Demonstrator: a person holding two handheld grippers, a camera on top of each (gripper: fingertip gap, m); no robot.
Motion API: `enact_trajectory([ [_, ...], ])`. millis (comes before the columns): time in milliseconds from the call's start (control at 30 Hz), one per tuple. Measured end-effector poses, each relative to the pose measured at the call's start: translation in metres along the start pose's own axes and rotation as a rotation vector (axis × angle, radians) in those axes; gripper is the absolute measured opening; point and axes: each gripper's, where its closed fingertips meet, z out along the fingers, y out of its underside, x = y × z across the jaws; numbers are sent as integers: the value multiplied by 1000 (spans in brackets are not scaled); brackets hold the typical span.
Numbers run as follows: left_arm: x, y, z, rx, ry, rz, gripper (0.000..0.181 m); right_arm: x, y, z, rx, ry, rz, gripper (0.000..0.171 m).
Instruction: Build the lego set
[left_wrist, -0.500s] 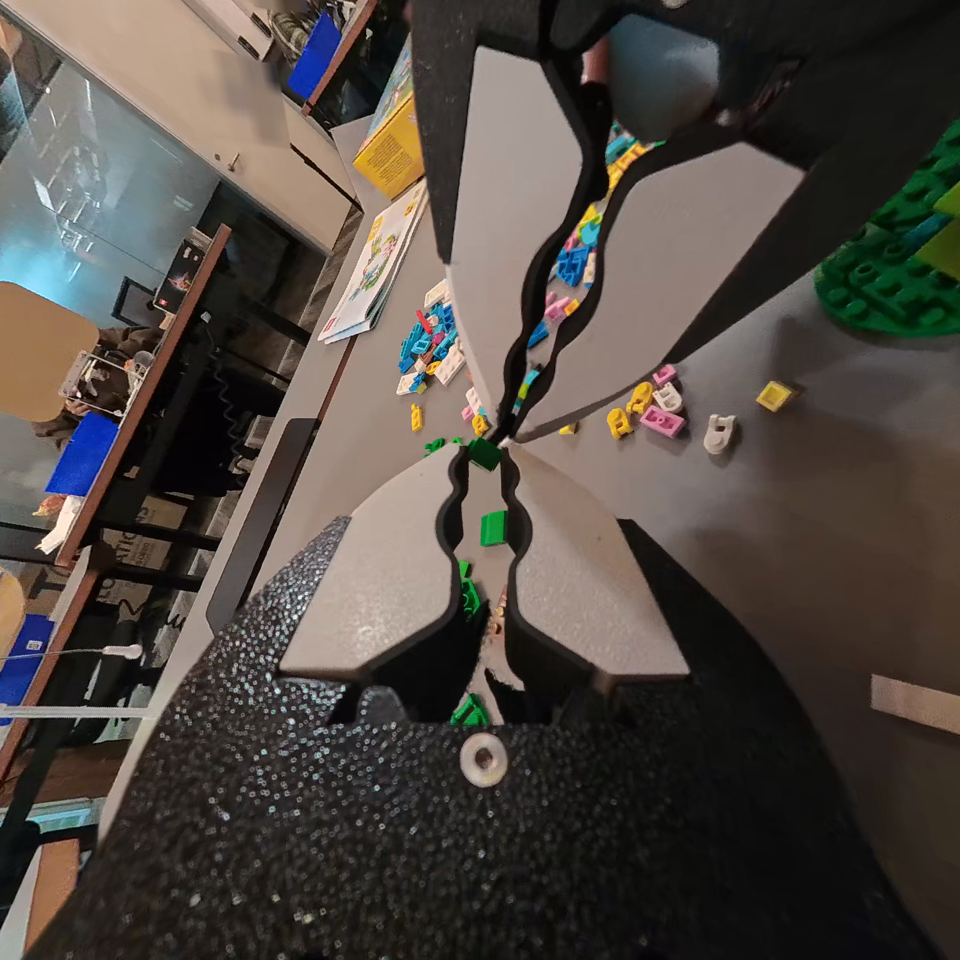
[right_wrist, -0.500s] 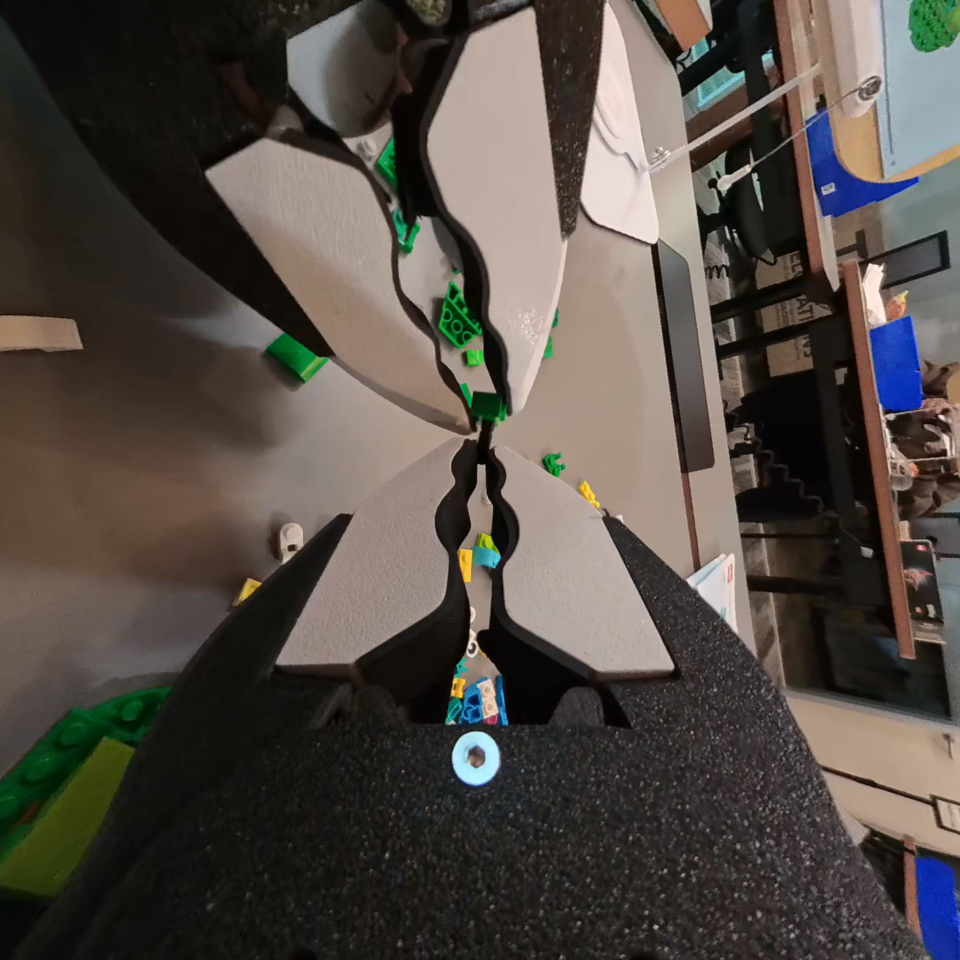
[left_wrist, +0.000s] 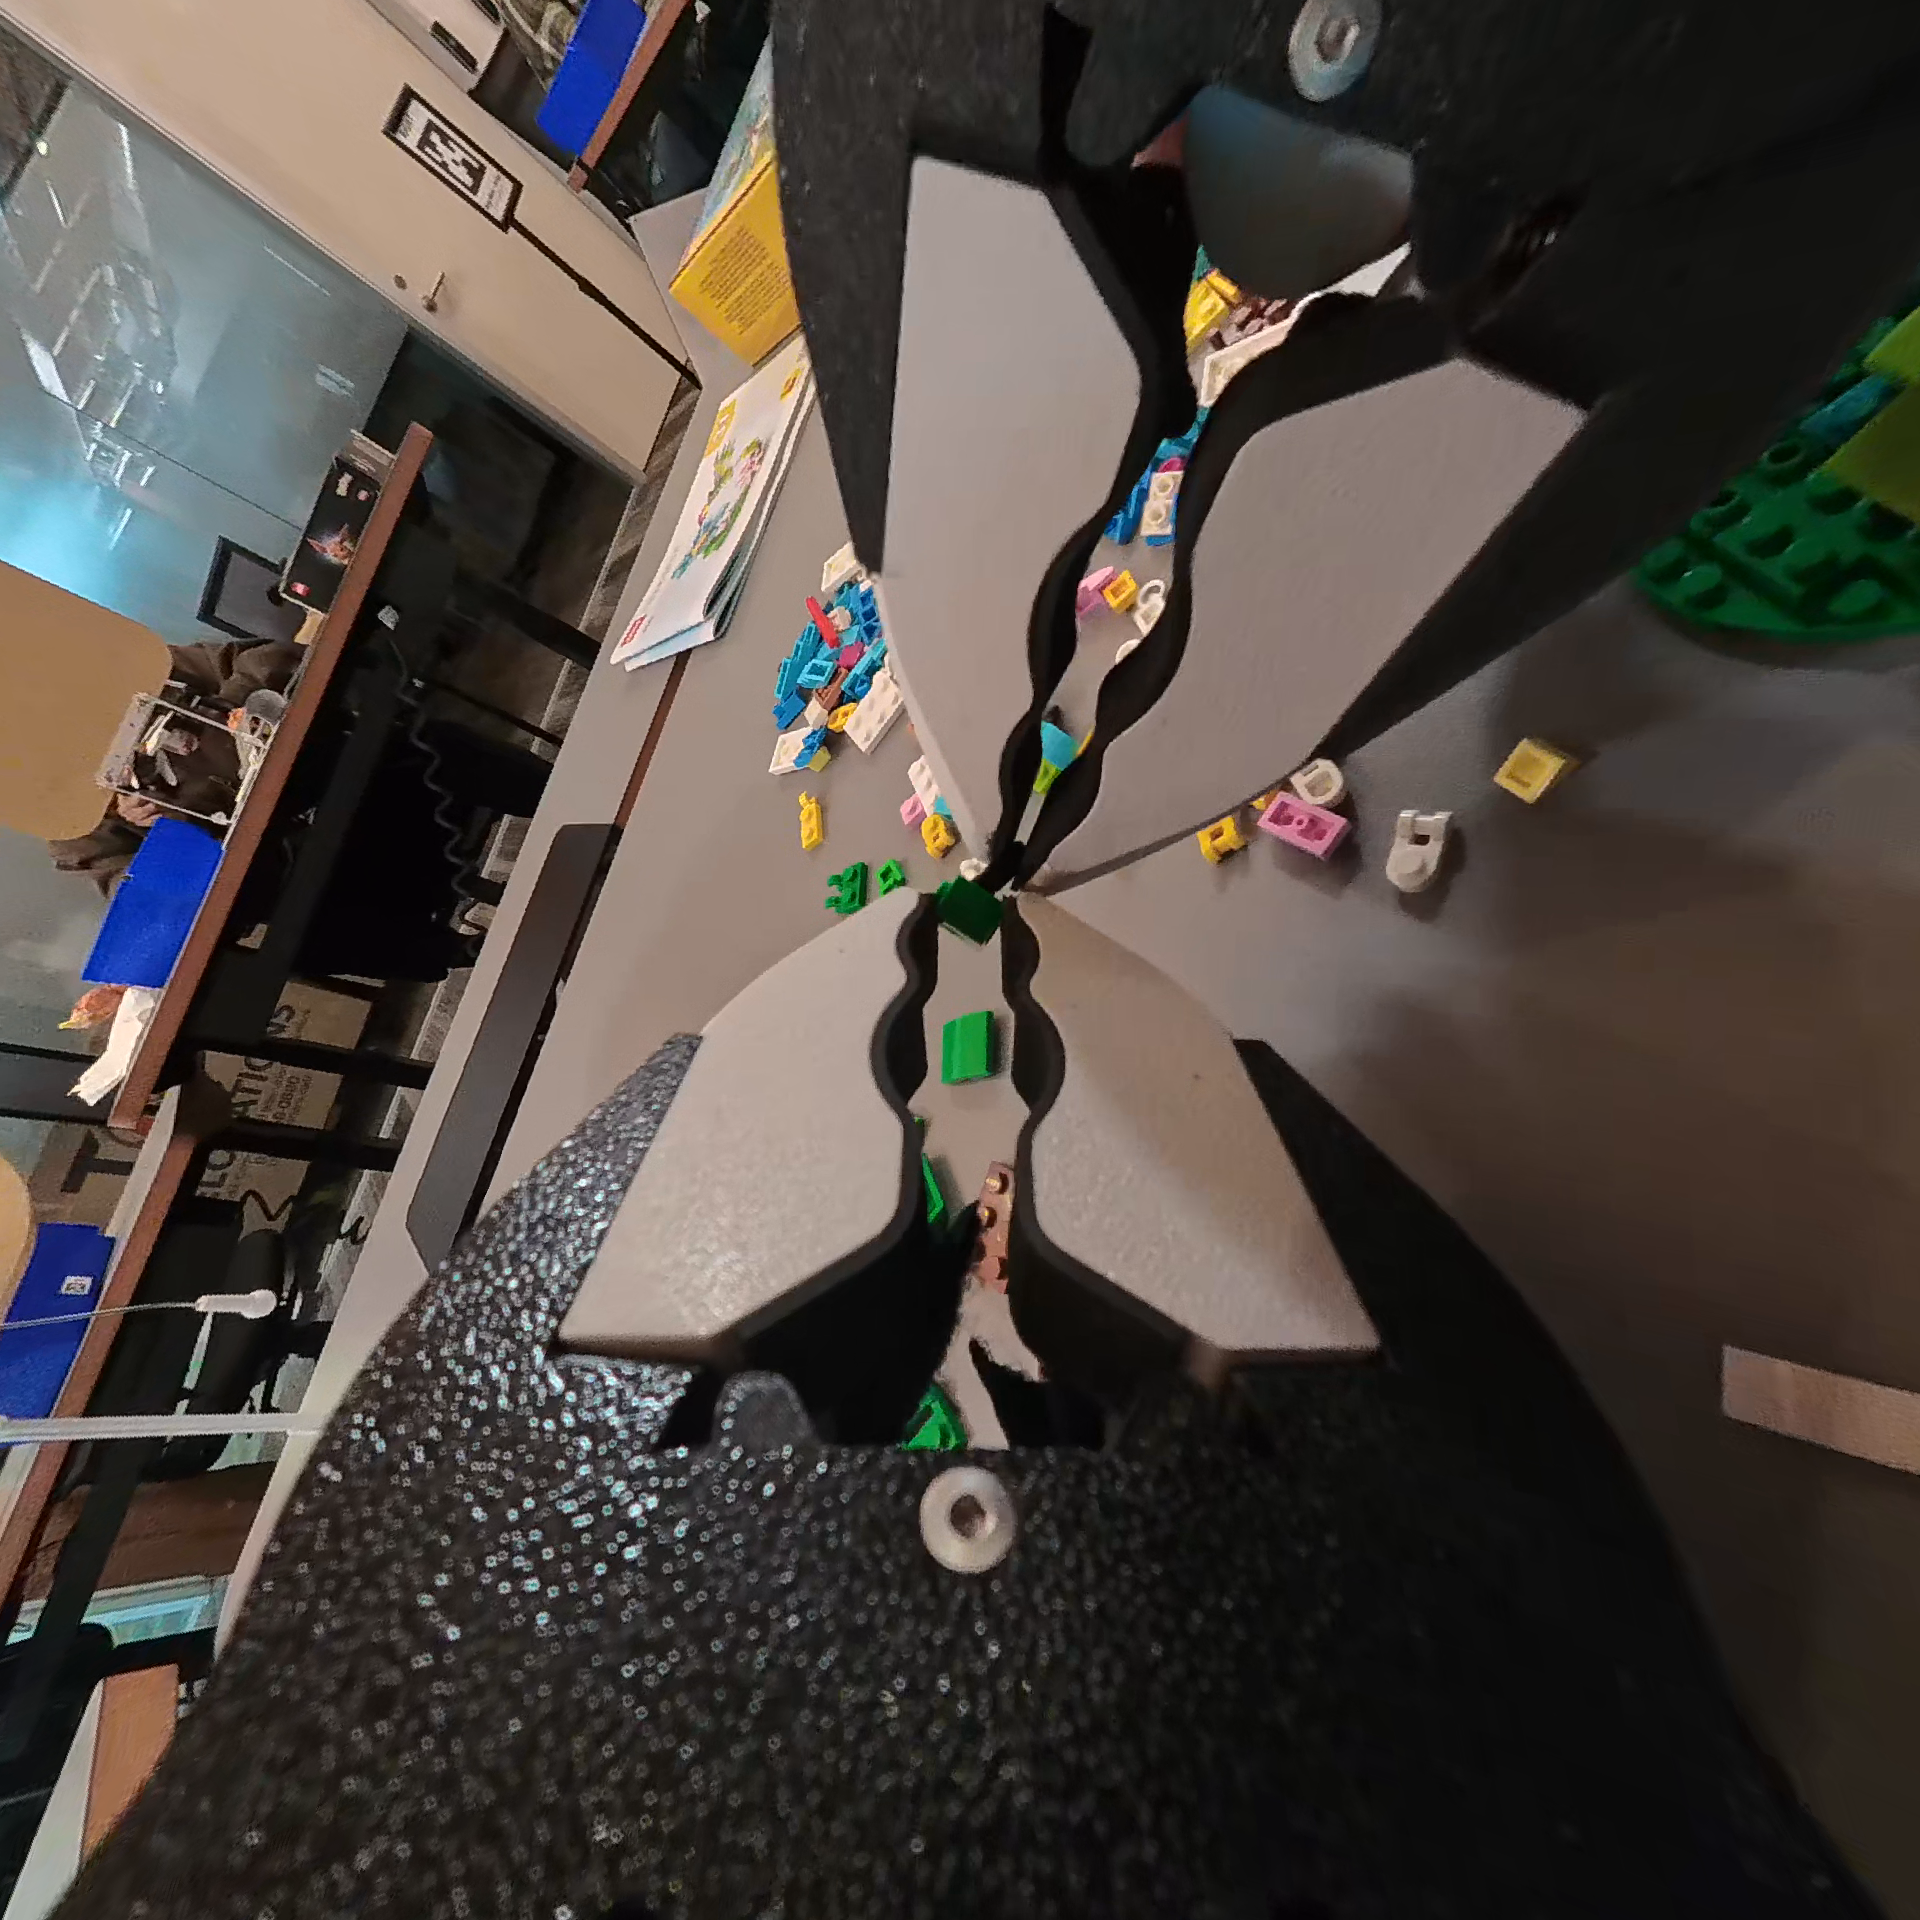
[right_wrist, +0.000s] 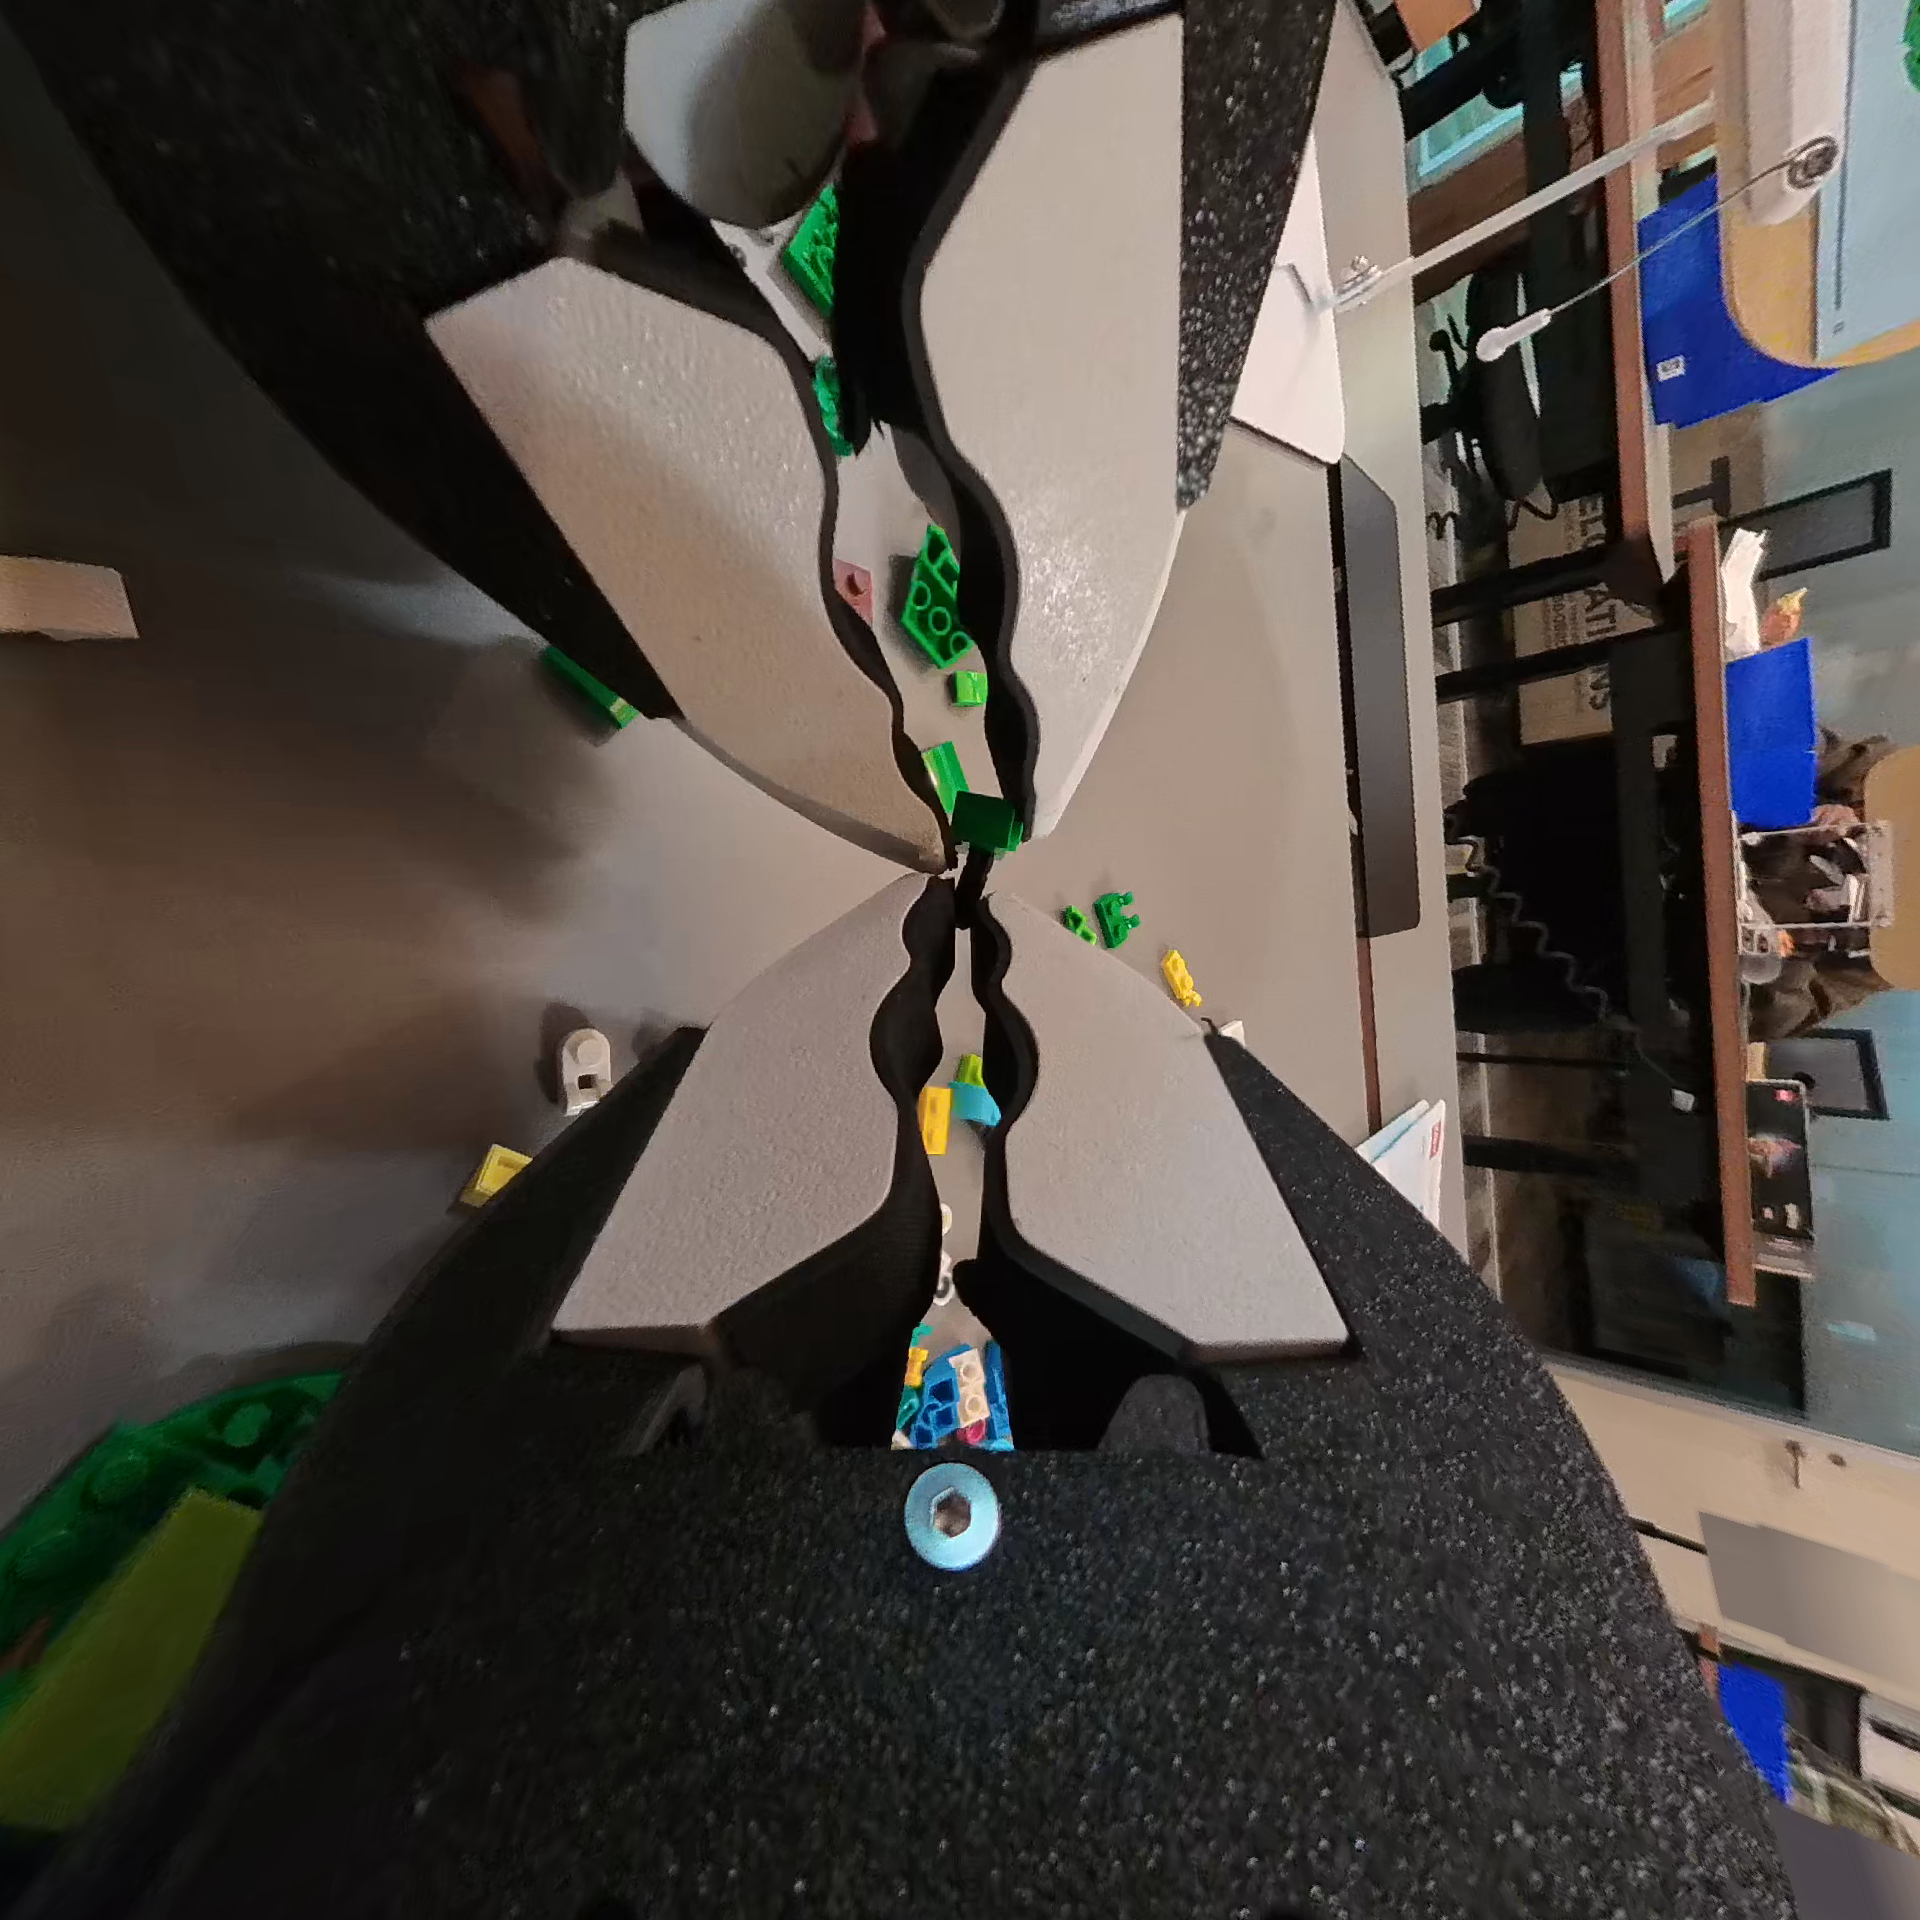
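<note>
Dark green and small, a lego brick (left_wrist: 970, 910) sits pinched at the very tips of the left tool (left_wrist: 968, 906), above the grey worktop (left_wrist: 1558, 1091). The right tool (left_wrist: 1013, 878) meets it tip to tip from the far side, its two fingers drawn nearly together on a thin black piece (right_wrist: 972, 883) whose end touches the green brick; whether the two pieces are joined cannot be told. In the right wrist view the same brick (right_wrist: 987, 823) shows clamped between the other tool's grey pads, just beyond the right tool (right_wrist: 966, 894).

On the worktop below the left tool lies a flat bright green tile (left_wrist: 968, 1047), and a few more green parts show through the gap nearer the camera. To the left of the tips are two little green clips (left_wrist: 862, 885) and a yellow clip (left_wrist: 811, 821). Farther off lies a heap of blue, white and pink pieces (left_wrist: 836, 675), then an instruction booklet (left_wrist: 717, 520) and a yellow box (left_wrist: 738, 260). To the right are a pink brick (left_wrist: 1303, 825), a white clip piece (left_wrist: 1418, 850) and a yellow tile (left_wrist: 1529, 769). A green baseplate (left_wrist: 1787, 530) lies at the far right edge.
</note>
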Motion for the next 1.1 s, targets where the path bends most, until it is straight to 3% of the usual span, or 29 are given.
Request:
enact_trajectory([
  [267, 8, 3, 3, -22, 23, 54, 11, -9, 4, 3, 15, -62, -11, 3],
  [567, 9, 2, 2, -29, 15, 155, 11, -14, 2, 1, 75, -174, 143, 2],
  [700, 12, 5, 3, -60, 10, 207, 11, -17, 5, 4, 31, -155, 76, 2],
  [933, 15, 8, 5, -59, 42, 172, 11, -20, 5, 6, 44, -157, 49, 3],
  [1100, 19, 11, 6, -55, 94, 102, 11, -23, 6, 8, 81, -244, 192, 3],
])
